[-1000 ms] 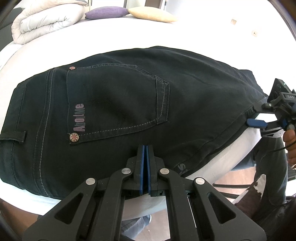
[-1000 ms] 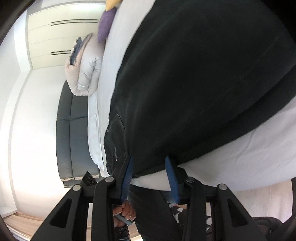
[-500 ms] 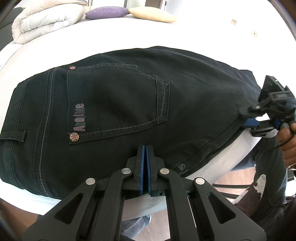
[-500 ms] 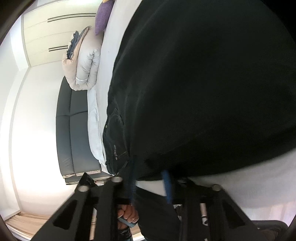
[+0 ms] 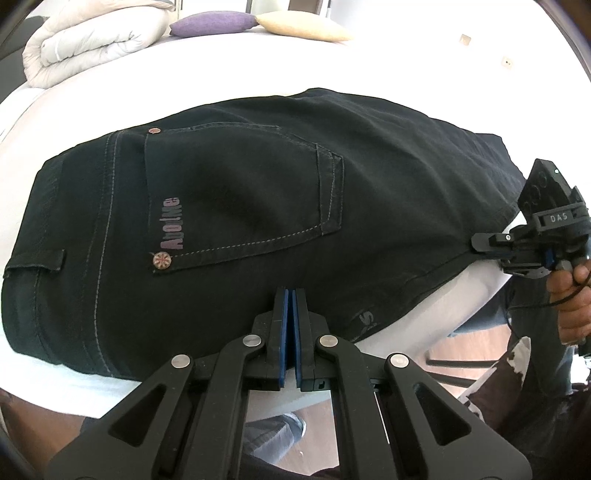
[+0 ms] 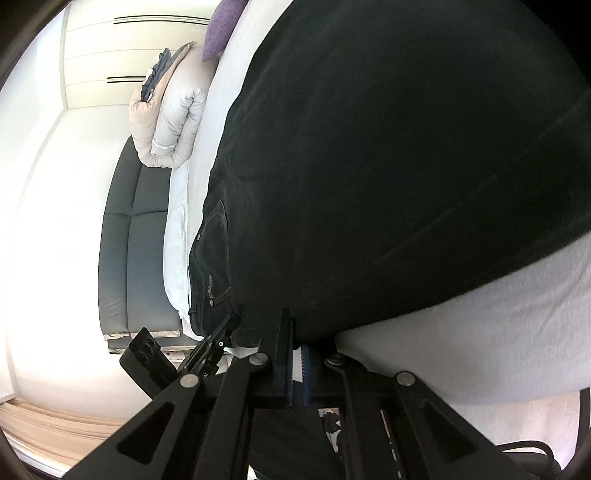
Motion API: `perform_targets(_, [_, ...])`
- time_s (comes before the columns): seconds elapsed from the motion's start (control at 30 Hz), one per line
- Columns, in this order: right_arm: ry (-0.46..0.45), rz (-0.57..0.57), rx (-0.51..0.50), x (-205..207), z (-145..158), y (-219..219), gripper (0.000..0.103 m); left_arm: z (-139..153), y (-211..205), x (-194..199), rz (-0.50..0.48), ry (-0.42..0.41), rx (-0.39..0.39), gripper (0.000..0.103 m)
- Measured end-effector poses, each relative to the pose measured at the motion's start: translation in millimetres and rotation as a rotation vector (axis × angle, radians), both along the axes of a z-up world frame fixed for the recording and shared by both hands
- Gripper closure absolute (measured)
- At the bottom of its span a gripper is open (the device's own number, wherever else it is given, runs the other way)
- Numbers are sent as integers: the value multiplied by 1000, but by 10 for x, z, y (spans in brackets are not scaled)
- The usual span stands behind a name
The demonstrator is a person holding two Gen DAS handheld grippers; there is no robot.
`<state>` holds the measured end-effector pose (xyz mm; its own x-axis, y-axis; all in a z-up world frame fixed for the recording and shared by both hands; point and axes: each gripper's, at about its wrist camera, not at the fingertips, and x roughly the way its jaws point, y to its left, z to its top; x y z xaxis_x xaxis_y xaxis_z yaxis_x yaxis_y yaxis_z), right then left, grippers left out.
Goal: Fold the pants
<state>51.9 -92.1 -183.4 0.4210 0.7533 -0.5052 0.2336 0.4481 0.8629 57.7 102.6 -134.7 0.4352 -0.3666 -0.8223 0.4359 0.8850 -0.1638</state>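
Note:
Black pants lie flat across a white bed, back pocket up, waistband to the left. My left gripper is shut, its blue pads together on the pants' near edge close to the pocket; the right wrist view shows the left gripper meeting that same edge. Further right along that edge, my right gripper is closing tight on the cloth. In its own view the pants fill most of the frame, and the fabric runs down between the right gripper's pads.
A rolled pale duvet, a purple pillow and a cream pillow lie at the far end of the bed. A dark sofa stands beside it. A person's hand holds the right gripper off the bed's near edge, above a wooden floor.
The right gripper moved in onto the pants' near edge and its jaws went from wide apart to shut on the cloth. The left gripper stayed still and shut.

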Motion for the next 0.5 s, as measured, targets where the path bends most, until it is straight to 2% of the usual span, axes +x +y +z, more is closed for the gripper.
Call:
perform_targets(0.1, [0,2,19,9,-15,-11,99,184,-79,-29,-1,-40,-6,101])
perform_targets(0.2, [0,-2,36,8,-23,-21,97,384,-277,68,-10,-83,-79,101])
perform_targets(0.23, [6,-5,59,14,-36,-38,94,412,-361,123,-15,-85,-94,101])
perform_targets(0.33, [2,-70,125,-21,-47,-239,86,309,-656,289,-55,-63,-68,101])
perform_targets(0.4, [-10,-139,129,-77,-35,-464,85,96,-801,333,-74,-25,16,101])
perform_targets(0.5, [-20,-254,155,-183,-70,-870,88,43,-741,297,-69,-34,-2,101])
